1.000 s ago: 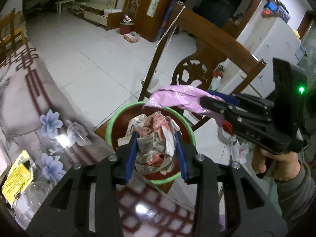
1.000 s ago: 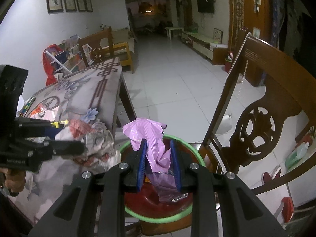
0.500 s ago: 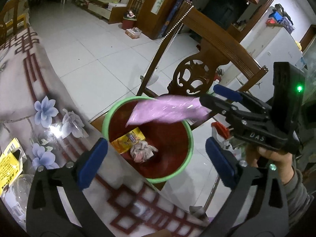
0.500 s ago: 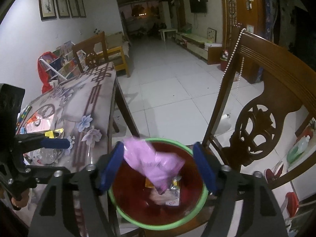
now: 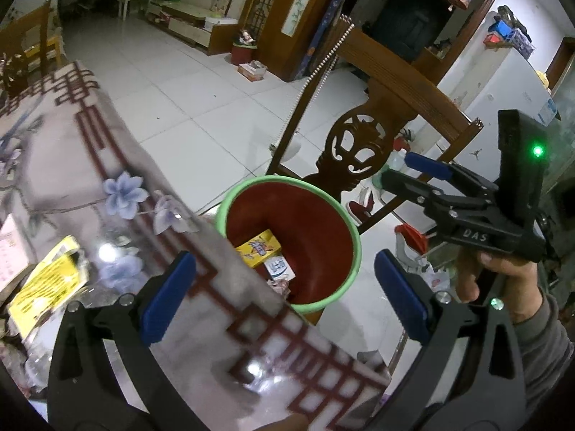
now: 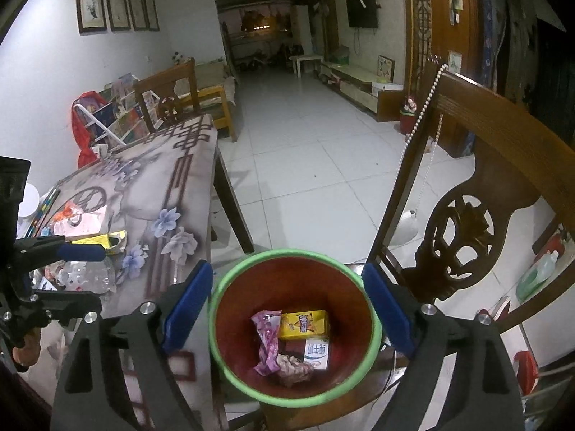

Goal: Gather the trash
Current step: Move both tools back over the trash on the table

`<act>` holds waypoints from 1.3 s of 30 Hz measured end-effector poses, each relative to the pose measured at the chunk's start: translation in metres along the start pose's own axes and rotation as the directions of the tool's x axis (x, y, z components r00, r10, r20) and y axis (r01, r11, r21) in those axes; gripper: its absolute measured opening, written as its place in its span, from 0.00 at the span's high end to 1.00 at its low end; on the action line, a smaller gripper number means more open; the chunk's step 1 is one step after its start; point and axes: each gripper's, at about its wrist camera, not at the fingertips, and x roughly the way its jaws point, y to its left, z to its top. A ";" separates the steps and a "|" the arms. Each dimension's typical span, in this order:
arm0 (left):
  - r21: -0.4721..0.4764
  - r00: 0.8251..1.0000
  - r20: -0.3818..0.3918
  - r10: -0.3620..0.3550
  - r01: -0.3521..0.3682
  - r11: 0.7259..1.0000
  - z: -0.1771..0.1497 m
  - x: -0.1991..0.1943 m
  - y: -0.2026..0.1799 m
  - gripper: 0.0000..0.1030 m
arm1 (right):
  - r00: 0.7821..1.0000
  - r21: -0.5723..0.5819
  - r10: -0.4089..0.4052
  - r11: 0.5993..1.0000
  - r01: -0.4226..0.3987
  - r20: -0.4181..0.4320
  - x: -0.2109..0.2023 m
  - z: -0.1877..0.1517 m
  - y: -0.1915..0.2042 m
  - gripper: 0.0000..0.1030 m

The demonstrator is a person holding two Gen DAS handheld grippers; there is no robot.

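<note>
Left wrist view: the left gripper [image 5: 284,300] has its fingers wide apart and empty. The red bin [image 5: 345,237] with the green rim stands ahead, just beyond the surface [image 5: 72,165] edge. The right gripper [image 5: 402,176] is to the right.

Right wrist view: the right gripper [image 6: 287,309] is opening, nothing between its fingers. Between and below them lies the bin [image 6: 230,327], holding a pink wrapper [image 6: 267,341], a yellow packet [image 6: 305,324] and crumpled paper [image 6: 293,364].

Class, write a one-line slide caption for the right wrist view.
Open right gripper above the bin, where a pink wrapper and yellow pack lie.
</note>
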 end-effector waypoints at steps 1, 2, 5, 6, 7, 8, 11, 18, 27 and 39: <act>-0.002 1.000 0.006 0.006 -0.006 1.000 -0.001 -0.005 0.001 0.05 | 1.000 -0.009 0.002 1.000 -0.002 0.004 -0.005 0.001 0.005 0.16; -0.004 1.000 0.014 0.012 -0.012 1.000 -0.003 -0.010 0.002 0.05 | 1.000 -0.015 0.001 1.000 -0.001 0.006 -0.007 0.002 0.010 0.15; -0.013 0.998 0.049 0.036 -0.035 0.999 -0.011 -0.038 0.009 0.05 | 1.000 -0.045 0.007 0.999 -0.006 0.008 -0.016 0.005 0.029 0.11; -0.018 0.997 0.058 0.044 -0.043 0.999 -0.013 -0.047 0.012 0.05 | 1.000 -0.058 0.010 0.998 -0.010 0.007 -0.018 0.006 0.036 0.07; -0.022 0.996 0.066 0.053 -0.051 0.998 -0.017 -0.055 0.015 0.05 | 1.000 -0.072 0.014 0.997 -0.014 0.008 -0.020 0.007 0.044 0.07; -0.026 0.995 0.075 0.064 -0.063 0.998 -0.021 -0.064 0.018 0.05 | 1.000 -0.092 0.020 0.996 -0.019 0.009 -0.022 0.008 0.055 0.07; -0.045 0.989 0.095 0.109 -0.105 0.993 -0.035 -0.093 0.032 0.05 | 0.999 -0.153 0.045 0.987 -0.044 0.005 -0.026 0.011 0.089 0.07; -0.132 0.964 0.130 0.230 -0.213 0.968 -0.080 -0.167 0.085 0.05 | 0.992 -0.287 0.123 0.950 -0.123 -0.015 -0.027 0.016 0.169 0.07; -0.285 0.912 0.114 0.395 -0.351 0.892 -0.153 -0.251 0.169 0.05 | 0.974 -0.431 0.210 0.873 -0.228 -0.089 -0.008 0.015 0.266 0.07; -0.470 0.857 0.000 0.516 -0.456 0.756 -0.243 -0.295 0.258 0.05 | 0.915 -0.595 0.290 0.695 -0.403 -0.281 0.025 -0.046 0.375 0.07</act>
